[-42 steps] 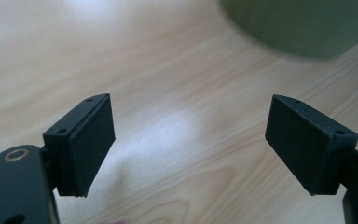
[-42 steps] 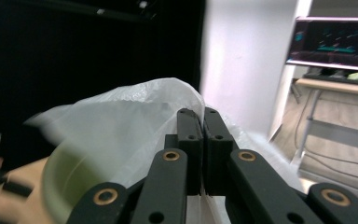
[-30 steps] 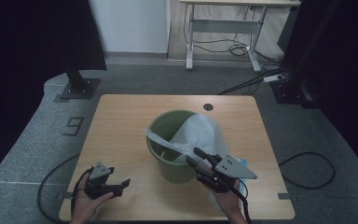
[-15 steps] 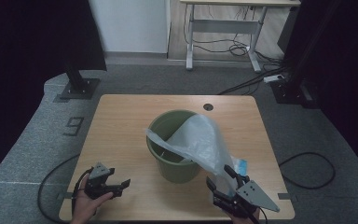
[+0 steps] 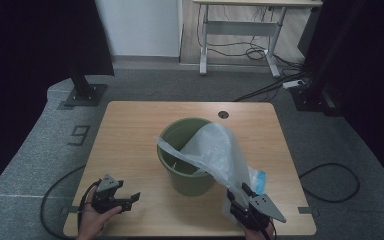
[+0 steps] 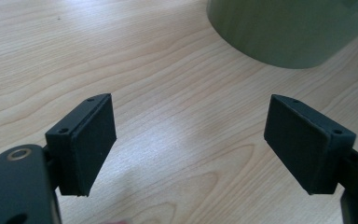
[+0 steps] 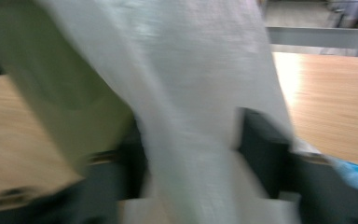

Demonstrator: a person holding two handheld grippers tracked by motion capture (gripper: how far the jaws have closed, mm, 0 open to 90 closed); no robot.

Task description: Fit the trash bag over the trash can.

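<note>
My right tongs (image 5: pixel 241 199) sit low at the bench (image 5: pixel 130 130) front edge — jaws just closing, the bag (image 5: pixel 215 150) between them; grip blurred, cannot tell. The bag drapes from the bin (image 5: pixel 180 150) rim. My left tongs (image 6: pixel 189 140) rest released, jaws wide — nothing between.

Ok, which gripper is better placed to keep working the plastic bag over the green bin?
Right. The right gripper has the plastic bag between its jaws, which have just been closing, at the table's near edge beside the green bin. The left gripper sits open, apart from both.
</note>
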